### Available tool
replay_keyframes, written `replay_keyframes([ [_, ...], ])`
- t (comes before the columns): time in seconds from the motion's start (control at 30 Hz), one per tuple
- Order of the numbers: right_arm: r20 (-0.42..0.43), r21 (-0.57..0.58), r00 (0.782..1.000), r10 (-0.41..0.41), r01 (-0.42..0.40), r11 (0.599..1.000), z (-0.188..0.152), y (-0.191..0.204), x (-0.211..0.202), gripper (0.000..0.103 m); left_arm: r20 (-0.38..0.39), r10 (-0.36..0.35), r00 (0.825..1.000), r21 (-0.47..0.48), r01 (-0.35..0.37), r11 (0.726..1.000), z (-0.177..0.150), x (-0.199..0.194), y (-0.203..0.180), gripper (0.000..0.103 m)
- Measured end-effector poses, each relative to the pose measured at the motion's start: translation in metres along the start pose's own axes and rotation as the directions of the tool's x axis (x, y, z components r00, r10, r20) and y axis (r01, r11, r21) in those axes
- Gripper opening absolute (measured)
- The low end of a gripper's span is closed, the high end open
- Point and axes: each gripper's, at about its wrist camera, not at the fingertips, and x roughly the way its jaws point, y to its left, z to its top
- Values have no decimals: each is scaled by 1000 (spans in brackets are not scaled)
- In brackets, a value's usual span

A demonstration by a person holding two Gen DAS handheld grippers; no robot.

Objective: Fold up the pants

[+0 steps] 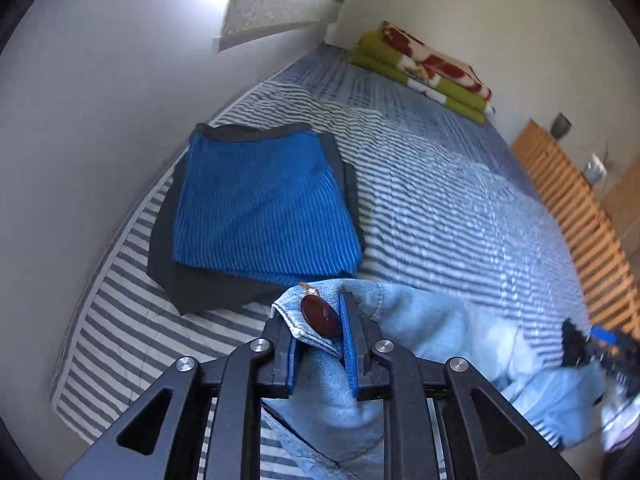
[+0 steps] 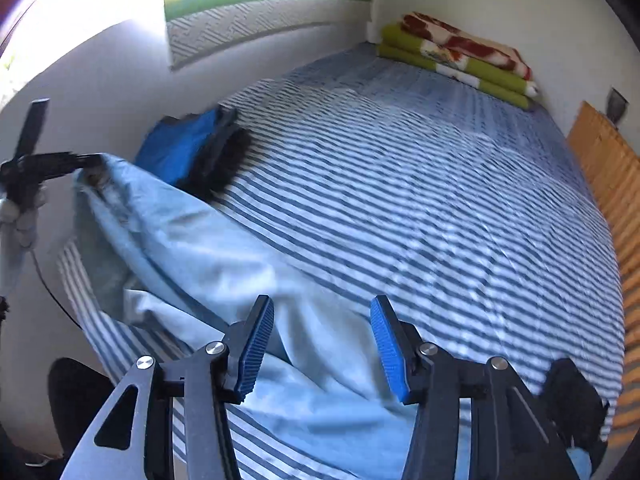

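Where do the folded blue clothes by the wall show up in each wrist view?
Left wrist: the folded blue clothes fill the left centre of the picture, lying on the striped bed just past the fingertips.
Right wrist: the same pile is small and blurred at middle left, partly behind the lifted jeans.
Shared landmark: the green and red blanket at the far end of the bed.

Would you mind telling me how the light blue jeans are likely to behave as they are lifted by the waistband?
The jeans look floppy: they sag from the left gripper clamped at the button. The free end will probably drag on the striped bed. The open right gripper holds nothing.
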Motion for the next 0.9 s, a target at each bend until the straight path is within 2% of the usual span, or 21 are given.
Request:
replay_keyframes([
  [0.1, -48, 71, 992, -118, 121, 990, -36, -53, 1, 46, 27, -9, 1000, 54, 8, 999, -11, -5, -17, 22],
  [0.13, -68, 94, 986, -151, 157, 983, -50, -72, 2, 46, 12, -4, 1000, 59, 3, 998, -12, -2, -19, 24],
  [0.2, -132, 126, 973, -187, 204, 971, -78, -104, 8, 47, -38, 39, 999, 40, -37, 999, -11, 8, -13, 27],
  [0.23, -170, 143, 965, -198, 223, 964, -91, -120, 13, 47, -74, 64, 995, 35, -62, 997, -13, 17, -12, 32],
  [0.3, -215, 192, 953, -214, 256, 948, -112, -147, 21, 47, -150, 89, 985, -1, -90, 996, -22, 29, 1, 36],
  [0.37, -226, 238, 956, -186, 239, 941, -123, -164, 24, 47, -207, 57, 977, -39, -66, 997, -37, 33, 12, 36],
  [0.4, -223, 258, 961, -167, 223, 940, -127, -168, 25, 47, -208, 56, 977, -46, -67, 997, -47, 30, 13, 36],
  [0.47, -213, 265, 970, -114, 170, 949, -126, -170, 28, 48, -196, 55, 979, -25, -61, 998, -58, 22, 8, 36],
  [0.53, -219, 247, 975, -40, 95, 964, -119, -158, 38, 54, -171, 43, 984, -36, -50, 998, -59, 10, 5, 37],
  [0.6, -237, 187, 970, -48, 94, 978, -116, -140, 46, 54, -130, 39, 991, -31, -44, 999, -54, -7, 3, 39],
  [0.63, -259, 124, 962, -85, 120, 985, -118, -126, 51, 44, -111, 49, 993, -38, -53, 998, -50, -16, 6, 40],
  [0.67, -283, 52, 951, -126, 147, 988, -122, -112, 55, 28, -96, 55, 994, -43, -59, 997, -44, -23, 6, 40],
  [0.7, -306, -3, 940, -148, 154, 988, -128, -99, 57, 1, -78, 60, 995, -46, -63, 997, -40, -30, 7, 41],
  [0.77, -311, -54, 938, -154, 144, 988, -144, -79, 49, 0, -45, 71, 996, -48, -73, 996, -35, -40, 3, 41],
  [0.83, -327, -51, 941, -84, 71, 996, -162, -66, 38, 0, -45, 64, 997, -12, -65, 998, -27, -41, -10, 41],
  [0.9, -354, -31, 935, -20, 10, 999, -178, -57, 29, 0, -50, 40, 998, 32, -39, 999, -26, -32, -32, 41],
])
